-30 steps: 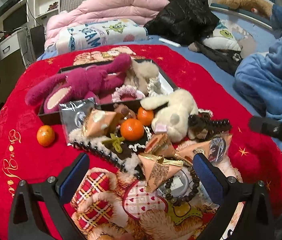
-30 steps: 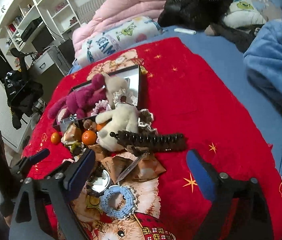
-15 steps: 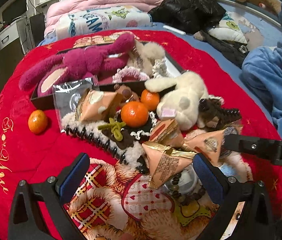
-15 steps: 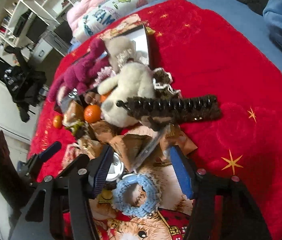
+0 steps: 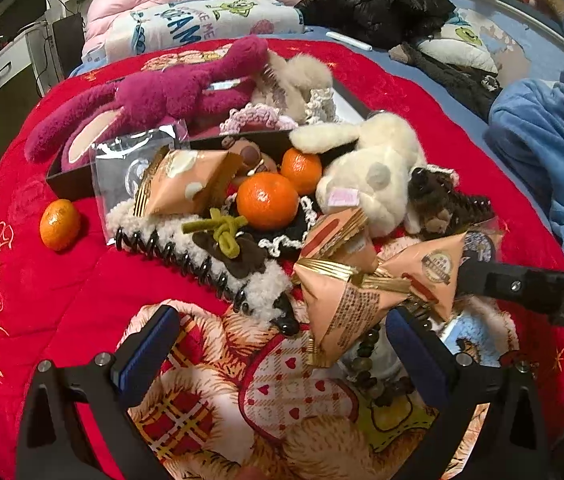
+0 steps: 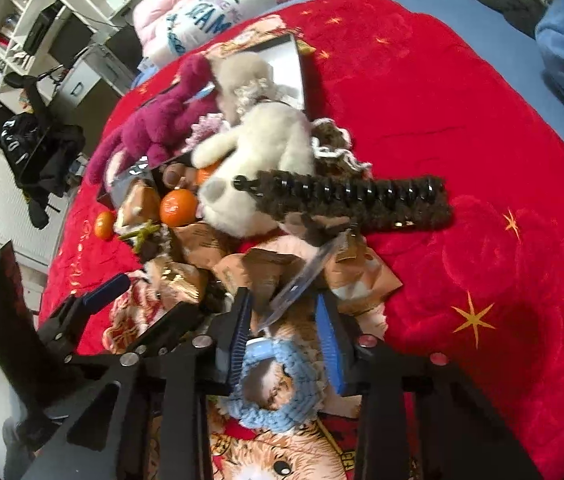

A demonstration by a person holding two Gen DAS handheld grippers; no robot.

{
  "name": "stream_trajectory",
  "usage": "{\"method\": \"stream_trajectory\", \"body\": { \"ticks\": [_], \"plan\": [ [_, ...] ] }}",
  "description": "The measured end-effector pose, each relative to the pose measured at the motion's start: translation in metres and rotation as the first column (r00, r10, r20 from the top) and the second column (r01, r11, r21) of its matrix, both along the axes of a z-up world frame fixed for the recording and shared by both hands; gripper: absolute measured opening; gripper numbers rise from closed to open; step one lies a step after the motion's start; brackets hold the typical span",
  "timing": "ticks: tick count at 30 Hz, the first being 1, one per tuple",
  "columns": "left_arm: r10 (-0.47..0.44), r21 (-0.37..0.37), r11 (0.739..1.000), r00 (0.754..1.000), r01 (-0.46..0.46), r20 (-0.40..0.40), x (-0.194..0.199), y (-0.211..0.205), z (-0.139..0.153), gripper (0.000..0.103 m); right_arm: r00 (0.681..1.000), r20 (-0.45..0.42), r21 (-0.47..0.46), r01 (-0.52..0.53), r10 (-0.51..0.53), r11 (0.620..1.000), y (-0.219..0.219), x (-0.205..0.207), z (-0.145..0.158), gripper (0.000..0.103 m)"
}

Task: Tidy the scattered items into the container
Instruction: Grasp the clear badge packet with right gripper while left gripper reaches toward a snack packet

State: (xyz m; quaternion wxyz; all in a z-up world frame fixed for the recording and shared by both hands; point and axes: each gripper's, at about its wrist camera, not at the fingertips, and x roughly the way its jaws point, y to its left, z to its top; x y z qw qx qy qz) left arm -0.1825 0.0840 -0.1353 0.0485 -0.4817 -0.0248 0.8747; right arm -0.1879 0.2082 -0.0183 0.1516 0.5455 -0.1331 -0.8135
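three tangerines mid-frame, four snack packets, left claw wide open and empty, right claw closing around a clear packet, not pinching yet

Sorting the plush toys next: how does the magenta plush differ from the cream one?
The magenta plush lies in the black tray; the cream plush lies outside, against its front rim. The magenta one is long and stretched out, the cream one rounder. Both are furry and ungripped.
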Motion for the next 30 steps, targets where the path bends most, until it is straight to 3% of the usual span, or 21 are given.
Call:
{"method": "stream_trajectory", "body": {
  "ticks": [2,6,12,26,27,30],
  "plan": [
    [0.005,0.005,1.0,1.0,-0.005,0.014,-0.001,-0.001,-0.003,0.103,1.0,0.006,-0.016,0.005,-0.005,1.0,0.002,-0.002,-0.001,0.021],
    [0.005,0.016,1.0,0.999,-0.006,0.038,-0.003,-0.003,-0.004,0.102,1.0,-0.004,0.006,-0.001,0.001,1.0,-0.002,-0.003,-0.002,0.02],
    [-0.052,0.056,0.997,0.998,0.05,0.03,0.0,0.004,0.0,0.07,1.0,-0.01,0.024,-0.008,0.008,1.0,-0.005,-0.004,-0.001,0.02],
    [-0.035,0.035,0.999,0.999,0.035,-0.003,0.009,0.006,0.009,0.048,1.0,-0.022,0.036,-0.01,0.01,0.999,-0.008,-0.003,-0.002,0.02],
    [-0.043,0.046,0.998,0.999,0.043,-0.002,0.01,0.006,0.009,0.027,1.0,-0.025,0.039,-0.011,0.011,0.999,-0.008,-0.003,-0.001,0.02],
    [-0.055,0.007,0.998,0.998,0.055,-0.005,0.01,0.012,0.01,0.024,0.999,-0.035,0.039,-0.011,0.013,0.999,-0.008,-0.001,0.002,0.02]
  ]
}}
